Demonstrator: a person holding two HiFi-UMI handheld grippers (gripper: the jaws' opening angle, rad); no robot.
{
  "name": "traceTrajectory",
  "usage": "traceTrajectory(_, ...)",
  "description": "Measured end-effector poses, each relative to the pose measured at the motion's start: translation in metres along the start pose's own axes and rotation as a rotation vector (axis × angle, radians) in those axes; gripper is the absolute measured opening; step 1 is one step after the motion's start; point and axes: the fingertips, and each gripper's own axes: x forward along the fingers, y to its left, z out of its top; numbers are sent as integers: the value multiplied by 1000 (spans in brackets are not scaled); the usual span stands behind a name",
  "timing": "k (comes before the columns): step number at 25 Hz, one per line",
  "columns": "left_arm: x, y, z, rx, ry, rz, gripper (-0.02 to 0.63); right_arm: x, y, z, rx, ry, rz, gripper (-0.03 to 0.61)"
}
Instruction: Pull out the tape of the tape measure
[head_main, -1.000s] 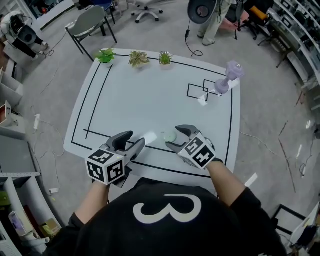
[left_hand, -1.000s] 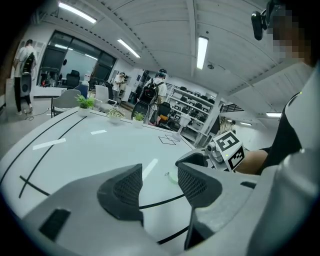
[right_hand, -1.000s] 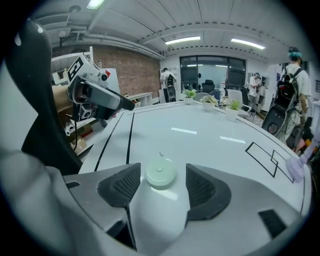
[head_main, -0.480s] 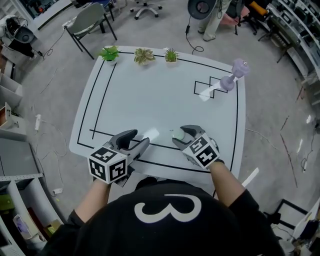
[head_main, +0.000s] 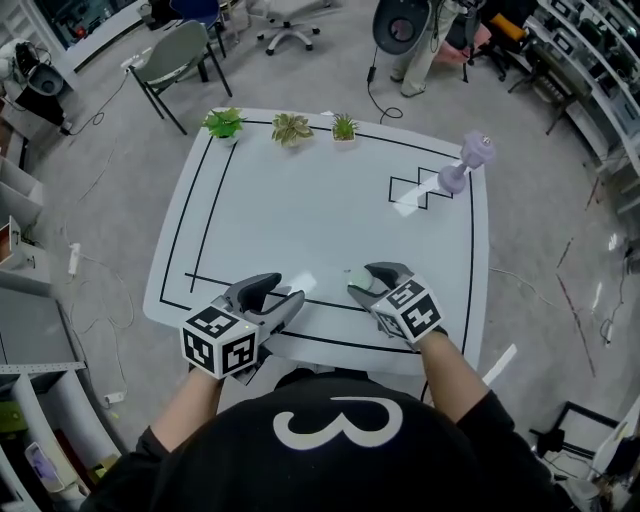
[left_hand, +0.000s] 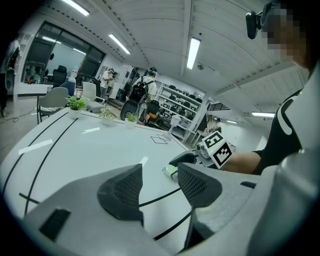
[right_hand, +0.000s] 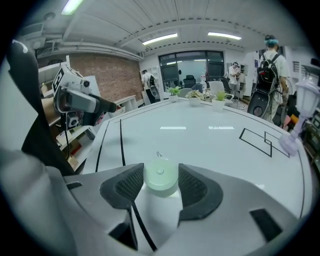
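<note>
The tape measure (right_hand: 160, 176) is a small round pale green case that lies flat on the white table (head_main: 300, 210) near its front edge, its little tape tab (right_hand: 158, 154) pointing away from me. My right gripper (right_hand: 161, 182) straddles it. The jaws are closing, with the case between the pads and both pads right at its sides. In the head view the case (head_main: 359, 279) peeks out of the right gripper (head_main: 368, 281). My left gripper (head_main: 283, 292) hovers a hand's width to the left, open and empty. The left gripper view shows its fingers (left_hand: 191, 182) apart, with the case (left_hand: 170, 171) beyond them.
Three small potted plants (head_main: 293, 128) line the far edge. A purple dumbbell-shaped object (head_main: 465, 163) stands at the far right by black outlined squares (head_main: 415, 188). A short white strip (head_main: 298, 284) lies between the grippers. A chair (head_main: 175, 55) and people stand beyond the table.
The right gripper's jaws have narrowed around the tape measure. Both grippers have stayed near the table's front edge.
</note>
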Motion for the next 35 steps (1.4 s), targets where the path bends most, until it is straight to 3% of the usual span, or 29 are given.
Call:
traceTrajectory(6, -5, -5, 11, 14, -26, -46, 206, -25, 9, 22, 136, -78, 40, 219)
traceTrajectory(11, -13, -14, 30, 60, -66, -88, 206, -61, 18, 49, 158, -158, 49, 219)
traceTrajectory(16, -21, -37, 58, 140, -143, -155, 206, -105, 32, 72, 139, -231, 72, 219)
traceTrajectory(21, -22, -64, 78, 196, -167, -208, 206, -145, 51, 93, 120, -289, 95, 219)
traceTrajectory(27, -31, -105, 105, 262, -208, -280, 206, -187, 68, 114, 31, -362, 96, 219)
traceTrajectory(35, -43, -160, 131, 433, -214, -423, 192, -215, 88, 135, -79, -396, 97, 219)
